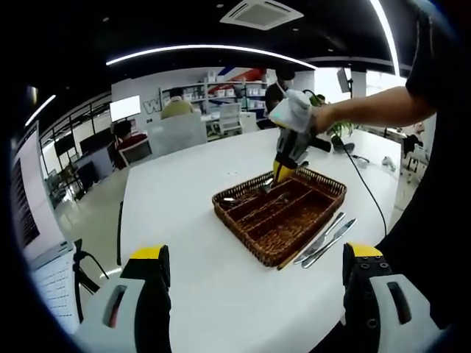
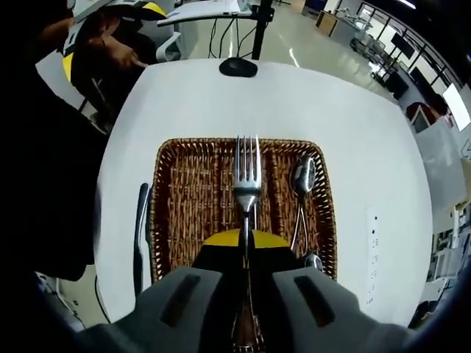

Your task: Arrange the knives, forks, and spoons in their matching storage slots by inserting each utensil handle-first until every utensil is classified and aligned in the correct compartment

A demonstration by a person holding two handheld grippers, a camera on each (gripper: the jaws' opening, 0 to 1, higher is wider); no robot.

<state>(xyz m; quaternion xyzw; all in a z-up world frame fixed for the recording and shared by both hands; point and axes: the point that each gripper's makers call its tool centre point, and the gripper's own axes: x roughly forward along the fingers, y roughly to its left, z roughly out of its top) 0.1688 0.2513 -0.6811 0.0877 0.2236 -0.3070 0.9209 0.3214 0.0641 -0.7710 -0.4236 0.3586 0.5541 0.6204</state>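
While the sorting is only partly done, the right gripper [image 2: 246, 239] hangs over a wicker tray [image 2: 176, 198] on a white tabletop [image 2: 368, 147], pinching a fork [image 2: 247, 176] tines forward.

Largest first: the round tabletop carries the brown tray with its long slots; in the right gripper view a spoon [image 2: 302, 176] already lies in the slot to the right of the fork, and a knife [image 2: 140, 220] rests on the tabletop just beside the tray's left wall. In the left gripper view, two knives [image 1: 327, 239] wait outside the tray, so I judge most pieces unsorted. The left gripper [image 1: 257, 279] is spread wide and holds nothing, well back from the tray. Other contents of the slots are too dark to make out, and the fork's handle is hidden between the jaws.
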